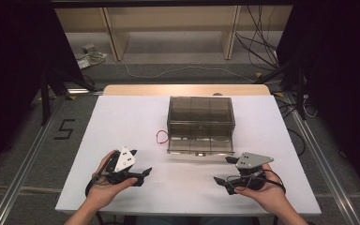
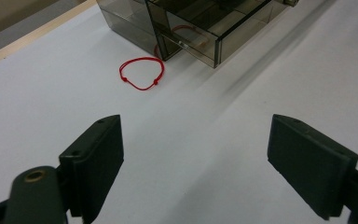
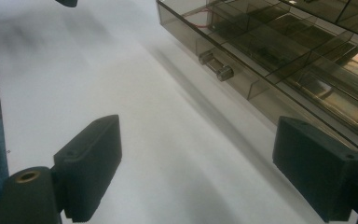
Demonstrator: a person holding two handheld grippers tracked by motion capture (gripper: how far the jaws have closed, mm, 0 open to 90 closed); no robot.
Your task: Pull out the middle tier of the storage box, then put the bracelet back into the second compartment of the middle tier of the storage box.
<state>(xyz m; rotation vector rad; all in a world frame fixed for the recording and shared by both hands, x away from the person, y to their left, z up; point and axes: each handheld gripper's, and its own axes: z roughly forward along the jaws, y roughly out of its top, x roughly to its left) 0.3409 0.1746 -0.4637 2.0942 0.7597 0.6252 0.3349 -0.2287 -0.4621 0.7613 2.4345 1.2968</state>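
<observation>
left gripper (image 1: 140, 176) fingers spread, empty, low over white worktop (image 1: 122, 117) | right gripper (image 1: 222, 171) fingers spread, empty, just before the drawer | red string loop (image 2: 141, 73) lay on worktop at smoky drawer box (image 1: 200, 123) left corner | right gripper view showed drawer (image 3: 279, 56) pulled out, clear knob (image 3: 216, 65), dividers

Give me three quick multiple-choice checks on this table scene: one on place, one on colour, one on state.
1. Where does the string loop lie?
A. on the table, left of the box
B. in the drawer
C. in the left gripper

2. Its colour?
A. blue
B. red
C. green

3. The bottom drawer of the smoky box is:
A. shut
B. taken out
C. pulled partly open

A: it lies on the white top beside the box.
B: plainly red.
C: its front stands out past the box.

Left gripper and right gripper are open.
</observation>
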